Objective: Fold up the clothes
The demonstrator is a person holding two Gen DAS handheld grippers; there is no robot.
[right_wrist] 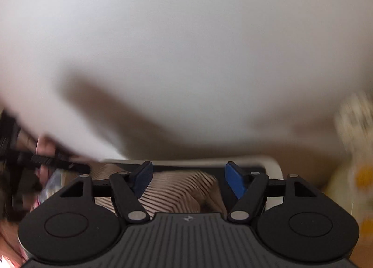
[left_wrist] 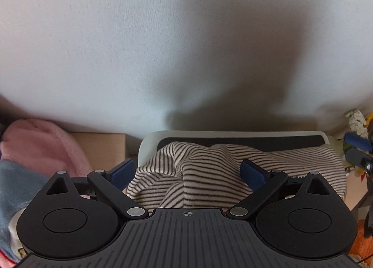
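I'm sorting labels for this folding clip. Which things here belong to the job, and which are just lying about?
Job: striped garment on the white tray; left gripper and right gripper, both open.

Lying about: pink fleece, blue-grey cloth, cardboard box, flowers.

Above the striped garment (left_wrist: 209, 174) the space is open right up to the pale wall (left_wrist: 163, 46) behind, so a gripper can pass over the heap. The garment is bunched in humps across the white tray (left_wrist: 149, 142), covering most of its dark inside. To the left, a pink fleece (left_wrist: 39, 144) and a grey-blue cloth (left_wrist: 14, 188) crowd the edge beside a wooden box (left_wrist: 102, 146). To the right, flowers (left_wrist: 356, 121) stand close. In the blurred right wrist view, what seems to be a hand (right_wrist: 44, 149) blocks the left side.
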